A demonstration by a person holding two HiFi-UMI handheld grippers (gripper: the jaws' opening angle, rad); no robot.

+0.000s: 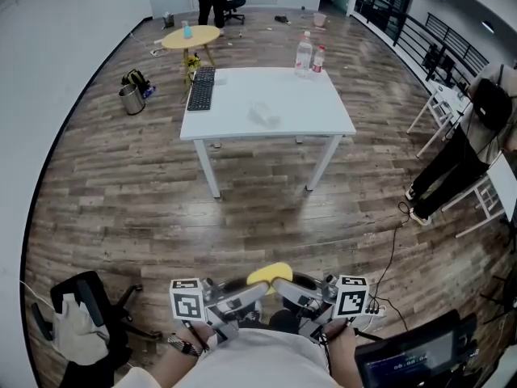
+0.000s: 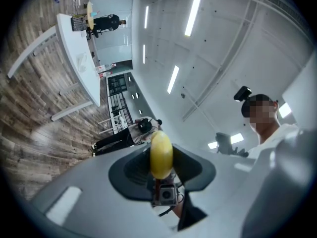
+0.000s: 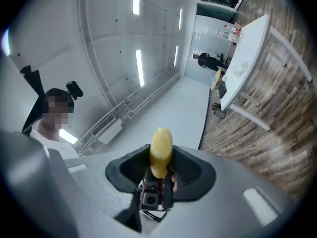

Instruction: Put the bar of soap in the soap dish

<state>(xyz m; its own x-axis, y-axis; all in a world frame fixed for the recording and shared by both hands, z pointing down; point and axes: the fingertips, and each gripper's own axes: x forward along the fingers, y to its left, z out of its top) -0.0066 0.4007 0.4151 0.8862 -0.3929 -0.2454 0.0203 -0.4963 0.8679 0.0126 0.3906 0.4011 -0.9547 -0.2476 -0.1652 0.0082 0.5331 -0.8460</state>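
Both tools are up at chest height, nose to nose. The bar of soap (image 1: 269, 272), yellow and oval, stands on edge between them, well apart from the white table (image 1: 311, 107) across the wood floor. Left gripper (image 1: 249, 291): jaws narrow, dark pads against both flat faces of the bar. Right gripper (image 1: 287, 288): the same, pinching the bar from the opposite end, so each gripper's camera looks past the soap at the other tool. A small pale object (image 1: 264, 115) lies mid-table and may be the soap dish; it is too small to confirm. A keyboard (image 1: 201, 87) and bottles (image 1: 307, 55) sit on the far side of the table. Judgement: this is a two-tool hold or hand-off, with the carry to the table not yet begun. To do it well, only one tool should open, and only once the other's pads sit squarely on the broad faces, since a smooth, rounded bar will likely squirt out of an edge grip. Then carry it level and lower it flat into the dish before opening.
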